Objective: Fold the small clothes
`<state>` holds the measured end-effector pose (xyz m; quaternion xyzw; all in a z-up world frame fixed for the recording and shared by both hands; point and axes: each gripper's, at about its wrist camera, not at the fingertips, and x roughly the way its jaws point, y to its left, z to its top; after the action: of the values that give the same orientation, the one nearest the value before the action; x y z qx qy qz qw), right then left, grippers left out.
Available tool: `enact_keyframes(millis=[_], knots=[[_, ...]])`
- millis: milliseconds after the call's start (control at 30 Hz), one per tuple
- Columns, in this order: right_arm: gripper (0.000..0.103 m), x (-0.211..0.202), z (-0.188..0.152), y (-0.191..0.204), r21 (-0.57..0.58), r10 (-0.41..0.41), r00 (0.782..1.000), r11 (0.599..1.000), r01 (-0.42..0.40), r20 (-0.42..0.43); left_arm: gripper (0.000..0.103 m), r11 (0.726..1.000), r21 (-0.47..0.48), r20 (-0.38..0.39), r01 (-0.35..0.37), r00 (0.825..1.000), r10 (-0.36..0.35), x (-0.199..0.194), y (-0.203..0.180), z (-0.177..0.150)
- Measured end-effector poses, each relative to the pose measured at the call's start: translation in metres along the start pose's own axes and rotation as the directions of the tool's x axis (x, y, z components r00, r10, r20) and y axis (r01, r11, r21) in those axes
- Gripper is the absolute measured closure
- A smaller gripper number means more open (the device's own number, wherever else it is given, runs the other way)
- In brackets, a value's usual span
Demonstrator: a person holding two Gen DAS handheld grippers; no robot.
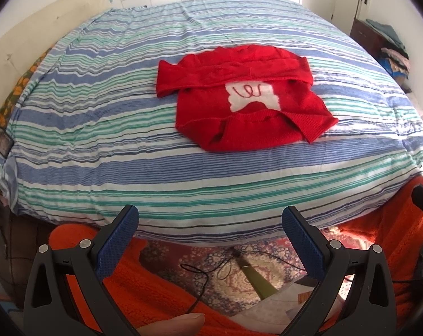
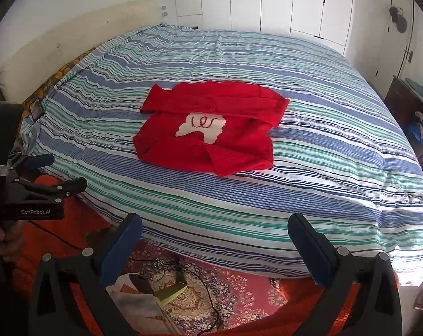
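1. A small red knitted sweater [image 1: 247,98] lies flat near the middle of the striped bed cover [image 1: 127,140].
2. It is partly folded: both sleeves are turned in across the body, one lying across the far edge.
3. A white patch [image 1: 254,98] with a red squiggle stitched on it shows at the centre.
4. The ribbed hem [image 1: 309,124] faces the near edge of the bed, one corner flipped over.
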<state>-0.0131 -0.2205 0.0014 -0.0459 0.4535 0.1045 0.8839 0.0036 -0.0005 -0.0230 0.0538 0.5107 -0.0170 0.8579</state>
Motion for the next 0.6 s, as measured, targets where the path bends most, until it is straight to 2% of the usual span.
enact_keyframes(millis=[600], knots=[[0.0, 0.0034, 0.0034, 0.0083, -0.04, -0.006, 1.0, 0.999, 0.006, 0.001, 0.001, 0.999, -0.035, -0.002, 0.019, 1.0, -0.02, 0.0004, 0.0051, -0.0008]])
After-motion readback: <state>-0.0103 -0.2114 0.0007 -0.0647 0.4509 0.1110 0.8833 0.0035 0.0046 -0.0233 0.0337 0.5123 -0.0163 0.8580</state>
